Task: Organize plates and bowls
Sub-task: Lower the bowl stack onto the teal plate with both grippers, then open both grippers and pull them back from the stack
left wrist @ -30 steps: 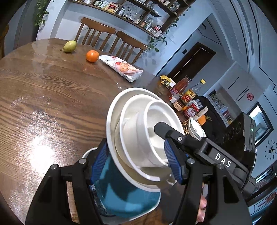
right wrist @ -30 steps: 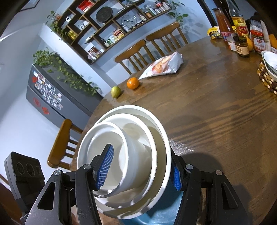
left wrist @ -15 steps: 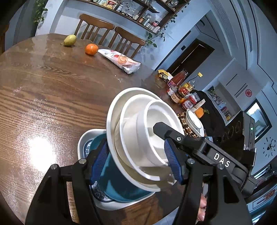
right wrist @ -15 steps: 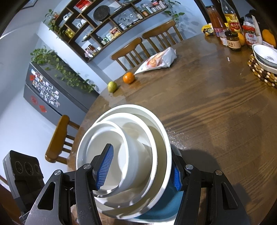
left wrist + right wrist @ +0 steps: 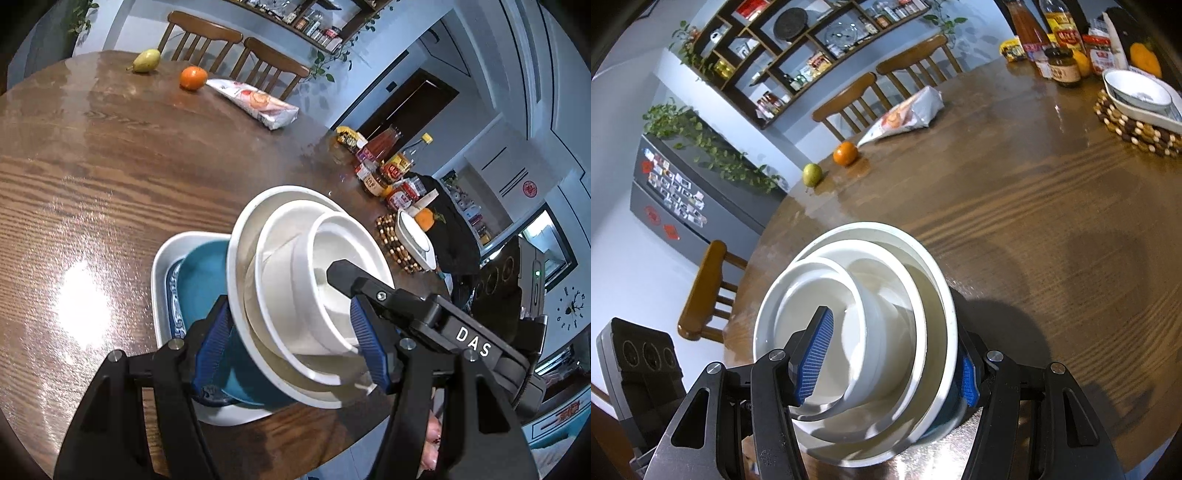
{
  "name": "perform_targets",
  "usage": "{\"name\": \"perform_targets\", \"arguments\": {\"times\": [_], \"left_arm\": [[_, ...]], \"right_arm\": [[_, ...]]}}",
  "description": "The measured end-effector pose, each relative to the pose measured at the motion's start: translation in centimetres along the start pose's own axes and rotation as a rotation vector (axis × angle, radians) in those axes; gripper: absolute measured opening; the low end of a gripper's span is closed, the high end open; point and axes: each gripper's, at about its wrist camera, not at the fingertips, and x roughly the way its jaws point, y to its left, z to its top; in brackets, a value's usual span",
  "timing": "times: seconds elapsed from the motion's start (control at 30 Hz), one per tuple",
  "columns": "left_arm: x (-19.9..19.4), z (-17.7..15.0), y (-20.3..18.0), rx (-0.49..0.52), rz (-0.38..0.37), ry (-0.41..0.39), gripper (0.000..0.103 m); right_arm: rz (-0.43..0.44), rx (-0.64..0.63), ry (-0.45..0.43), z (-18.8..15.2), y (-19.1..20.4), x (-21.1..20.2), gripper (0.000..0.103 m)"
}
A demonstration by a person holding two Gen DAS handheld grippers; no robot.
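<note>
Nesting bowls (image 5: pixel 314 280) between both tools' pads

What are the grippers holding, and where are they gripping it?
Both the left gripper and right gripper clamp the nested bowl stack across its rims, from opposite sides.

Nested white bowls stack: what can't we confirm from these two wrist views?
- Left wrist: base of the nested white bowls stack, hidden by its own rims.
- Left wrist: pattern of the blue-and-white plate under the teal dish.
- Right wrist: the white rectangular tray, hidden by the stack.
- Both views: jar labels, too small.
</note>
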Motion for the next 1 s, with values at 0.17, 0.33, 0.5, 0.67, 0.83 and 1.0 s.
{"name": "perform_targets", "arguments": {"times": [0.17, 0.33, 0.5, 0.67, 0.83, 1.0], "left_arm": [[0.8, -0.2, 0.4, -0.013, 0.003, 0.035, 0.063], [1.4, -0.2, 0.8, -0.028, 0.007, 0.056, 0.064], [1.4, -0.2, 1.2, -0.035, -0.002, 0.060, 0.065], [-0.1, -0.1, 0.6, 0.023, 0.017, -0.025, 0.084], [-1.5, 0.0, 0.1, 0.077, 0.078, -0.089, 0.094], [-2.3, -0.4, -0.6, 0.151, 0.150, -0.129, 0.102]], "right_arm": [[-0.011, 0.010, 0.016, -0.3, -0.6, 0.4, 0.062], [-0.019, 0.014, 0.041, -0.5, -0.9, 1.1, 0.062], [-0.022, 0.001, 0.039, -0.6, -0.8, 1.2, 0.062], [-0.052, -0.043, -0.019, -0.4, -0.2, 0.2, 0.079], [-0.070, -0.093, -0.076, -0.4, 0.5, -1.2, 0.082], [-0.106, -0.150, -0.150, -0.6, 0.9, -3.2, 0.087]]}}
